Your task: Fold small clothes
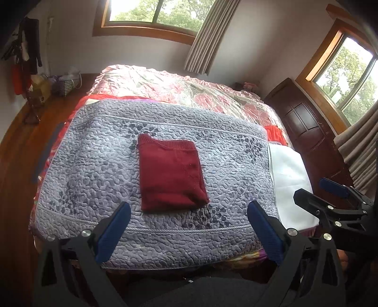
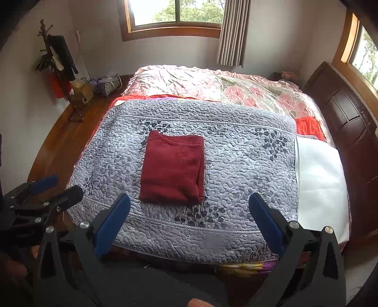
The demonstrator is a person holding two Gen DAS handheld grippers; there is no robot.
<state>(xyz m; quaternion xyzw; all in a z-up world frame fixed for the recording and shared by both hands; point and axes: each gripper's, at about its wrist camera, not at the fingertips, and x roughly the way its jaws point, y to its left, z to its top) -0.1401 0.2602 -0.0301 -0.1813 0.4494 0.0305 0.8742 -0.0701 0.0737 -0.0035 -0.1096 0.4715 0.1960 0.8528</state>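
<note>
The left claw [image 1: 189, 212] is spread wide and empty, held back at the near edge of the grey quilted floral bedspread [image 1: 94, 165]. At the bedspread's middle lies the dark red knitted sweater [image 1: 171, 173], folded into a neat rectangle. The right claw [image 2: 189, 205] is likewise wide and empty.

Soft daylight from blown-out windows [image 1: 151, 11] — edges bend, corners darken.

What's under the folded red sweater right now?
The red sweater lies flat on the grey quilted blanket, which shows all around it. Whatever sits directly beneath the sweater is covered. Neither tool touches it.
</note>
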